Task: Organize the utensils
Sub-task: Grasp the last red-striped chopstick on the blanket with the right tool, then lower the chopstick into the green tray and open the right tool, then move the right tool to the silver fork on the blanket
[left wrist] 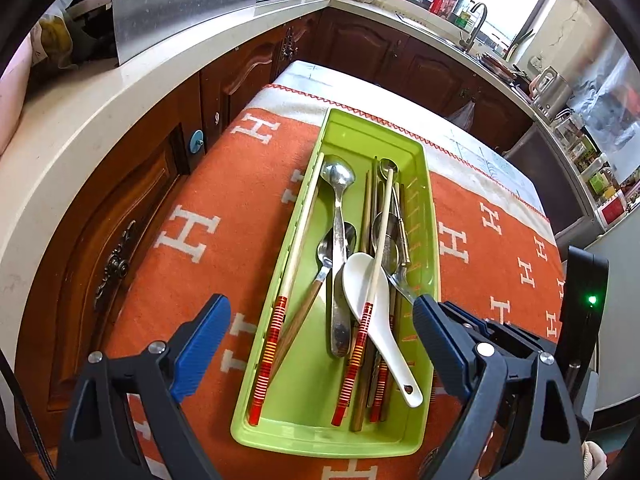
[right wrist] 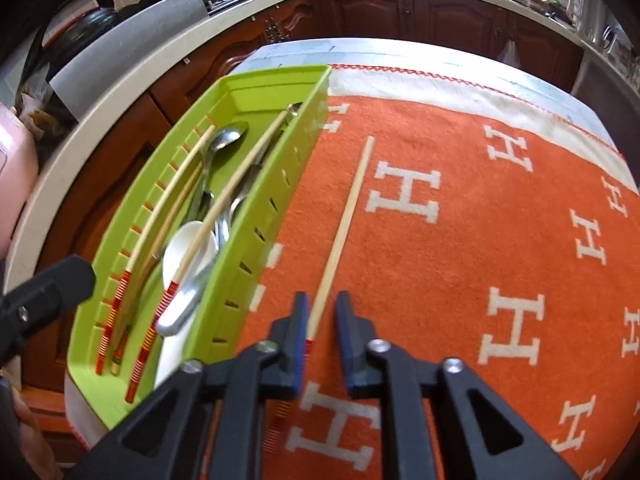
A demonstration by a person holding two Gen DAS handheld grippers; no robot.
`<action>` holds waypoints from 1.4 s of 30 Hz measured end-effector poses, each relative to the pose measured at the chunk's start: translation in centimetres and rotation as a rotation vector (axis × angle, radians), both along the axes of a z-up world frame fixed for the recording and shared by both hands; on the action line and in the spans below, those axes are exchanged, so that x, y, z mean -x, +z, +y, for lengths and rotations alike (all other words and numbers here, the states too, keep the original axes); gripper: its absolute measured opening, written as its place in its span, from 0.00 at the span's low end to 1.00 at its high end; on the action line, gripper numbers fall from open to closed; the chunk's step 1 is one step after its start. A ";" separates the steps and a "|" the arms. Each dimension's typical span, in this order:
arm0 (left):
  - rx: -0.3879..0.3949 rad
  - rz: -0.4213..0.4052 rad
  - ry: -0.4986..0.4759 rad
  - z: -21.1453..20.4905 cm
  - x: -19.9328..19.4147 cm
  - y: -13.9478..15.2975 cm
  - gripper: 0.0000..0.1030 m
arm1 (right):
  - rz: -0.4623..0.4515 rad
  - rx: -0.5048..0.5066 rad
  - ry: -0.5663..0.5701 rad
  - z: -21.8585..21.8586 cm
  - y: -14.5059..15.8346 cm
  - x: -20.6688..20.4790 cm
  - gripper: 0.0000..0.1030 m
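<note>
A green utensil tray [left wrist: 426,184] lies on an orange cloth with white H letters [left wrist: 192,236]. It holds several metal spoons [left wrist: 339,184], a white ceramic spoon [left wrist: 368,292] and red-banded chopsticks [left wrist: 304,232]. My left gripper [left wrist: 322,316] is open above the tray's near end, a finger on each side. In the right wrist view the tray [right wrist: 256,216] is at left. One chopstick [right wrist: 344,224] lies on the cloth beside it. My right gripper [right wrist: 322,312] is part open, its fingers either side of the chopstick's near end.
The table stands against brown kitchen cabinets [left wrist: 120,216] under a pale countertop [left wrist: 80,120]. A metal sheet [left wrist: 184,4] leans on the counter. A sink and tap [left wrist: 476,24] are at the back, appliances and jars at right [left wrist: 600,160]. The left gripper shows at left [right wrist: 44,292].
</note>
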State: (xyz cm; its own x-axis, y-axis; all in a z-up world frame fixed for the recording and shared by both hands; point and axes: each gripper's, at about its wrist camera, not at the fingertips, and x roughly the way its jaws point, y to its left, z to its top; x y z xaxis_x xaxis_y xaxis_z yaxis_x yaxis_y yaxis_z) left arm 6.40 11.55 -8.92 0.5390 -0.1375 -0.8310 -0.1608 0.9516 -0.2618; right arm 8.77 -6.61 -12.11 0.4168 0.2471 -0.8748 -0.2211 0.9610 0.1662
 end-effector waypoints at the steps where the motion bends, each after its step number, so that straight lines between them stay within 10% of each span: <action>1: 0.000 0.000 0.000 0.0 0.0 0.0 0.88 | 0.008 -0.022 -0.012 -0.4 0.0 0.0 0.06; 26: -0.107 -0.008 -0.015 0.1 1.8 2.6 0.88 | -0.006 -0.382 -0.041 -2.1 8.4 2.5 0.05; 42: -0.114 -0.011 0.074 2.7 4.2 3.5 0.88 | 0.137 -0.378 -0.055 2.7 5.8 -1.6 0.06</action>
State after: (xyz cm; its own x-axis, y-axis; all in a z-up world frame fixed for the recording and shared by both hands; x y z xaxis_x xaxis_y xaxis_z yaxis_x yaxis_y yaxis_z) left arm 2.17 14.25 -5.45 0.5534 -0.0021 -0.8329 -0.2297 0.9608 -0.1551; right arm 10.38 -3.94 -6.35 0.3240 0.5426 -0.7750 -0.1225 0.8364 0.5343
